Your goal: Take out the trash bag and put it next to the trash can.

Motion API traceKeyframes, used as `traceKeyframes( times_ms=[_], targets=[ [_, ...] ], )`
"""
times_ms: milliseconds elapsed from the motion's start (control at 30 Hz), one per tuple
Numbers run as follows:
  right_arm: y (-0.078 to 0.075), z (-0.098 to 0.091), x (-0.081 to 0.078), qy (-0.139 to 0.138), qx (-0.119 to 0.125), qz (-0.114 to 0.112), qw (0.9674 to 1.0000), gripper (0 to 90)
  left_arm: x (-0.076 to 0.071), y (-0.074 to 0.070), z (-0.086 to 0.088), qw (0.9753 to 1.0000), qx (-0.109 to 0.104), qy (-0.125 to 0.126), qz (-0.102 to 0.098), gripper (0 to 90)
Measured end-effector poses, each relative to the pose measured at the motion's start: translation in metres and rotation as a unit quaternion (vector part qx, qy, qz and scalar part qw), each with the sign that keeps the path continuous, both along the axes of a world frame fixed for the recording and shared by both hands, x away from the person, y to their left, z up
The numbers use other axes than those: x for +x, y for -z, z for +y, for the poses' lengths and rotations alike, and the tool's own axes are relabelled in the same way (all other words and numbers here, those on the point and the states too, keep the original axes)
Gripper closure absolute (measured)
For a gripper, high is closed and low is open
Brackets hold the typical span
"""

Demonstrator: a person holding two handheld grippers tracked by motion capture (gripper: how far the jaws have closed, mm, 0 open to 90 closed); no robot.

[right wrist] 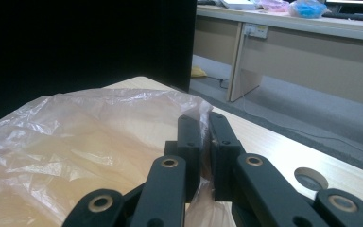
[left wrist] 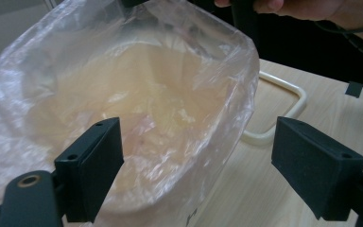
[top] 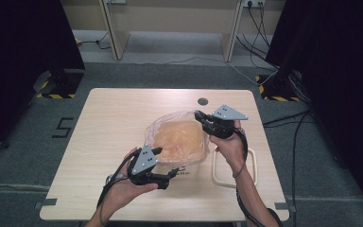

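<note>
Fingers of my right gripper (right wrist: 207, 142) are pressed together on the far rim of the clear plastic bag (top: 179, 137), pinching a fold of film between them, as the right gripper view shows; fingers of my left gripper (left wrist: 196, 175) stand spread wide, one on each side of the bag's near right wall, with neither pad pressing the film. Desk (top: 108, 123): pale wood, carrying everything I handle. Bag: it sits right of the desk's middle, lining a tub-like container whose yellowish inside shows through the crinkled film. Cream wire handle (top: 253, 168): a rounded loop lying flat on the desk just right of the bag, under my right forearm. Round cable hole (top: 203, 101): set in the desk top beyond the bag, near the far edge.
</note>
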State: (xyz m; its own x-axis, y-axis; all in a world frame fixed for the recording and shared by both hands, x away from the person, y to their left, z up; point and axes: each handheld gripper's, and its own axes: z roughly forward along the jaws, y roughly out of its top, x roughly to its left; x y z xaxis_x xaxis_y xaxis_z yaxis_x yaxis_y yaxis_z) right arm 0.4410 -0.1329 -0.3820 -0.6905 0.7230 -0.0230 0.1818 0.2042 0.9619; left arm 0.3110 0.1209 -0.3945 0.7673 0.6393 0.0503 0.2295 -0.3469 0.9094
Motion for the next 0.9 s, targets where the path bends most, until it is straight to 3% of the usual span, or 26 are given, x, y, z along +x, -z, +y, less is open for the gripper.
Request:
traceKeyframes(
  times_ms=[500, 600, 767, 900],
  targets=[
    [0.002, -0.002, 0.002, -0.003, 0.002, 0.003, 1.0, 85.5, 0.011, 0.009, -0.01, 0.9997, 0.004, 0.02, 0.009, 16.7],
    [0.003, -0.001, 0.002, -0.007, 0.003, 0.006, 1.0, 85.3, 0.015, 0.013, -0.011, 0.9996, 0.016, 0.023, 0.01, 16.7],
    [0.006, -0.001, 0.004, -0.007, 0.001, 0.01, 0.9999, 85.3, 0.015, 0.017, -0.011, 0.9995, 0.018, 0.023, 0.014, 17.5],
    [0.007, 0.0, 0.003, -0.007, 0.002, 0.011, 0.9999, 85.3, 0.014, 0.018, -0.01, 0.9995, 0.02, 0.021, 0.014, 25.4]
  ],
)
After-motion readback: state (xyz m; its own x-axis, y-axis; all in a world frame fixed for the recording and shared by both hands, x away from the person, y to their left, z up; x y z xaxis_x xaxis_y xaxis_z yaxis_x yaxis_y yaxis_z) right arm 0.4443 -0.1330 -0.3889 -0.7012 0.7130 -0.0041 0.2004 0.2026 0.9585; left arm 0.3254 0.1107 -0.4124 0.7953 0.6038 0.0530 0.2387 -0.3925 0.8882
